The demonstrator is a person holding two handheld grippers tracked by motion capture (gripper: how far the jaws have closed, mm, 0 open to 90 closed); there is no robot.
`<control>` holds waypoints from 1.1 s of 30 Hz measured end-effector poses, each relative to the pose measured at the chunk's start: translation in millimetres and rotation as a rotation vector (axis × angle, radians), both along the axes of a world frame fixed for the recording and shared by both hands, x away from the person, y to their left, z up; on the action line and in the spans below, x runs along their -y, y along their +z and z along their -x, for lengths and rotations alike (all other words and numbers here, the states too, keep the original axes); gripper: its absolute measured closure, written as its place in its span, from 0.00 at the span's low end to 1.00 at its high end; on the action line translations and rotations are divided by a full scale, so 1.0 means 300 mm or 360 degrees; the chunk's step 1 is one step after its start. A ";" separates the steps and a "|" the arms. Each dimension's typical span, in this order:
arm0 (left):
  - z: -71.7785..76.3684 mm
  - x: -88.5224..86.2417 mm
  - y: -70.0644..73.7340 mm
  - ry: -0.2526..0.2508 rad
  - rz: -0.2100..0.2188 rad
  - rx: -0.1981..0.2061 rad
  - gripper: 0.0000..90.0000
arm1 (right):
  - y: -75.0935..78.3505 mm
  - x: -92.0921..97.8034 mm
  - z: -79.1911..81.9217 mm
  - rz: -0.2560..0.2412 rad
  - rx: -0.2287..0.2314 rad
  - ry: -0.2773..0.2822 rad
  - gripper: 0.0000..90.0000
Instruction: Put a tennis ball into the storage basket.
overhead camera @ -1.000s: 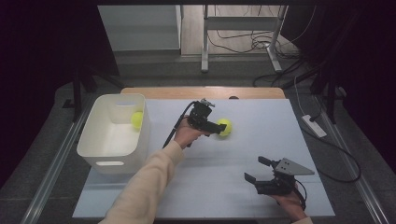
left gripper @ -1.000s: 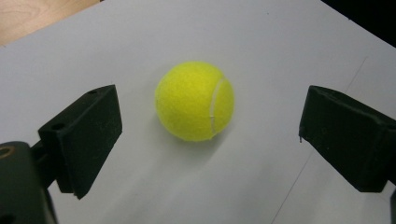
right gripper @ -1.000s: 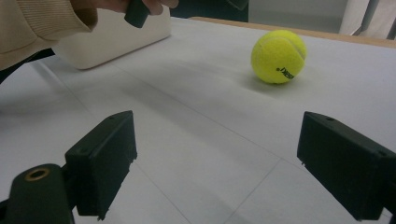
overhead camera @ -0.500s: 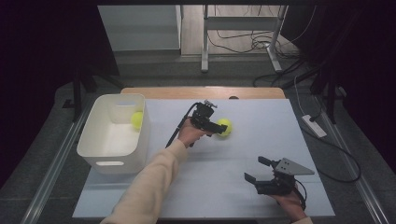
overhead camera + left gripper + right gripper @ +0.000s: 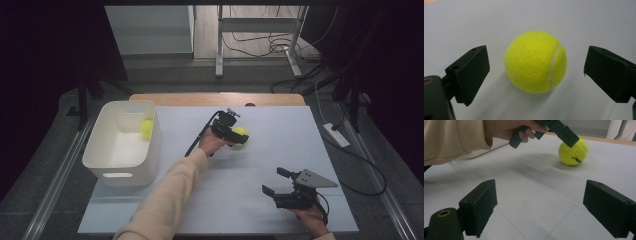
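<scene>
Left tongs (image 5: 239, 139) wide open, jaws either side of the ball (image 5: 241, 135) on the counter (image 5: 280, 130). In the left gripper view the ball (image 5: 535, 62) sits between the jaws with a gap on each side, not touching either. Ball rests on the counter surface, seam turned toward the right-hand jaw in that view. In the right gripper view the left tongs (image 5: 571, 141) come down from above onto the ball (image 5: 573, 150), near jaw in front of its top; black print shows on the ball's lower face.

Right tongs (image 5: 275, 186) wide open, holding nothing, low over the counter, well apart from the ball. In the right gripper view its jaws stand wide over bare counter (image 5: 531, 195), ball far ahead and a bit right of centre.

Bin (image 5: 110, 162) well off to the left tongs' far side, away from the ball; second ball (image 5: 146, 128) inside it, by the wall nearest those tongs.
</scene>
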State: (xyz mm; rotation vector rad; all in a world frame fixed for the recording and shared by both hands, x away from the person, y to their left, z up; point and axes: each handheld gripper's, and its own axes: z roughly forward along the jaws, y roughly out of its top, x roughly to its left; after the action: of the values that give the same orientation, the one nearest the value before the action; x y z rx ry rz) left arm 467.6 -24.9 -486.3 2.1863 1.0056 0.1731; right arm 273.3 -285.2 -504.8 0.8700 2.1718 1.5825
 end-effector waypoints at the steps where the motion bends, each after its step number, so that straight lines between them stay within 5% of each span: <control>1: -0.004 0.004 -0.003 -0.0002 0.0007 -0.0006 0.08 | 0.000 -0.001 0.000 -0.0003 0.0001 -0.0003 0.13; 20: -0.040 0.028 -0.064 0.0014 -0.0038 -0.0078 0.09 | -0.003 0.001 -0.001 0.0008 -0.0001 0.0005 0.13; 27: -0.038 0.032 -0.074 -0.0015 -0.0014 -0.0093 0.27 | -0.004 0.002 -0.001 0.0008 -0.0005 0.0003 0.13; 33: -0.032 0.034 -0.066 -0.0022 -0.0056 -0.0078 0.30 | -0.004 -0.001 0.000 0.0014 -0.0004 0.0007 0.13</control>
State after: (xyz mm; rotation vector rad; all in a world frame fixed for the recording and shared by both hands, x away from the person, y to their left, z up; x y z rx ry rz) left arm 477.3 -35.2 -506.1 2.2383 1.0214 0.1326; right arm 273.5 -284.9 -506.1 0.8654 2.1821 1.5734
